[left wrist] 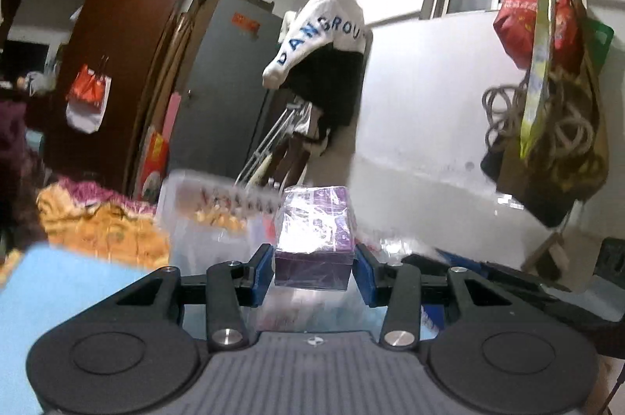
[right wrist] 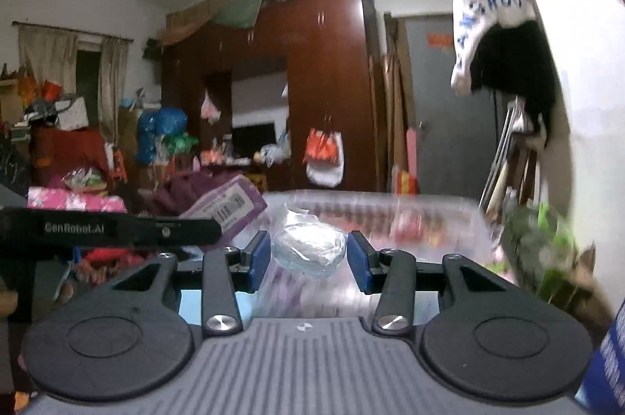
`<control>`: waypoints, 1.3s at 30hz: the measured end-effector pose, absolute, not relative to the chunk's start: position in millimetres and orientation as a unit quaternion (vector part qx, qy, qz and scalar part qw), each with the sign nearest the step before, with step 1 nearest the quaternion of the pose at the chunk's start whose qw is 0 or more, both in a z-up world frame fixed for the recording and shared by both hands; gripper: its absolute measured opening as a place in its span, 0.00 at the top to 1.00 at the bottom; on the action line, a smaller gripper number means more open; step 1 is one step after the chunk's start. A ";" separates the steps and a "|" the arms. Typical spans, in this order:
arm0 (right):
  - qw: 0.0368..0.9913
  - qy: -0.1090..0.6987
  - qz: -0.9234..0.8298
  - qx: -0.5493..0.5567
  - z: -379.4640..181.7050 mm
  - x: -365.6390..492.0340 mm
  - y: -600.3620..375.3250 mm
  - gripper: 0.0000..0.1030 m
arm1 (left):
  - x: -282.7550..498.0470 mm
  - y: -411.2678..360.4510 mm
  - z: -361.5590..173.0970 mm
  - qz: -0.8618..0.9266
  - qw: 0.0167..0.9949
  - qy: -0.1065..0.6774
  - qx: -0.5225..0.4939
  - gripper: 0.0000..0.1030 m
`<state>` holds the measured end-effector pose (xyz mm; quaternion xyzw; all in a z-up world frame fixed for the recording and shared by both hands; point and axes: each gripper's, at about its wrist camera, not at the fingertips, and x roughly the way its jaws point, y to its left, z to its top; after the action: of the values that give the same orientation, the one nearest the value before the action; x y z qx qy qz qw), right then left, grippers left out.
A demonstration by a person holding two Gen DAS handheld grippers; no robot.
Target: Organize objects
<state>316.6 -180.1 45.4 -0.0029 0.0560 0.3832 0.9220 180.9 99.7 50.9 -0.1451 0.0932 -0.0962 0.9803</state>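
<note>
Left hand-held gripper [left wrist: 314, 268] is clenched on a purple box [left wrist: 314, 243] wrapped in clear film; both blue pads [left wrist: 262, 268] press its sides, and the box stands up and forward between them. Right hand-held gripper [right wrist: 308, 257] grips a small clear-wrapped bundle [right wrist: 308, 249], whitish inside. Its pads sit at the bundle's edges; contact looks light, hard to confirm through the blur. A clear bin [left wrist: 203, 216] lies just ahead of and below both grippers, blurred.

Risks, as judgement:
- Film on the box is glossy, so the pads could slide and the box tip forward out of the grip, since most of it sticks out past the pads.
- The bundle is soft and crinkly. A loose pinch may catch only the wrap, and it could slip down into the bin or onto the surface.
- The two grippers are close together; the left one crosses just left of the right one, so the loads could knock each other on the way to the bin.
- A hanging jacket [left wrist: 320, 36] and hangers sit ahead and above; a high swing could snag them.

View differences:
- Right view shows the box's barcode label [right wrist: 230, 206] and the left gripper's arm from the side, plus the room's clutter to the left.
- Left view shows the box's grip directly and bags hung on a rail [left wrist: 547, 102] to the right; the bundle is not in it.
</note>
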 end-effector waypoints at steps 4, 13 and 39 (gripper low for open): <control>0.935 0.068 0.347 -0.036 79.9 356.4 -153.4 0.54 | 227.8 98.9 80.7 -0.047 0.985 0.115 -0.119 0.53; 0.954 0.071 0.284 -0.068 72.5 399.6 -134.0 0.00 | 280.3 108.5 71.8 0.020 0.981 0.164 -0.105 0.10; 0.951 0.132 0.279 -0.026 57.3 384.4 -182.3 0.00 | 236.9 84.1 69.4 0.037 0.981 0.189 -0.023 0.00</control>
<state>384.4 -182.3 57.3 -0.0257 0.1323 0.2785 0.9509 236.9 84.1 69.4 -0.0229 0.1885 0.0365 0.9811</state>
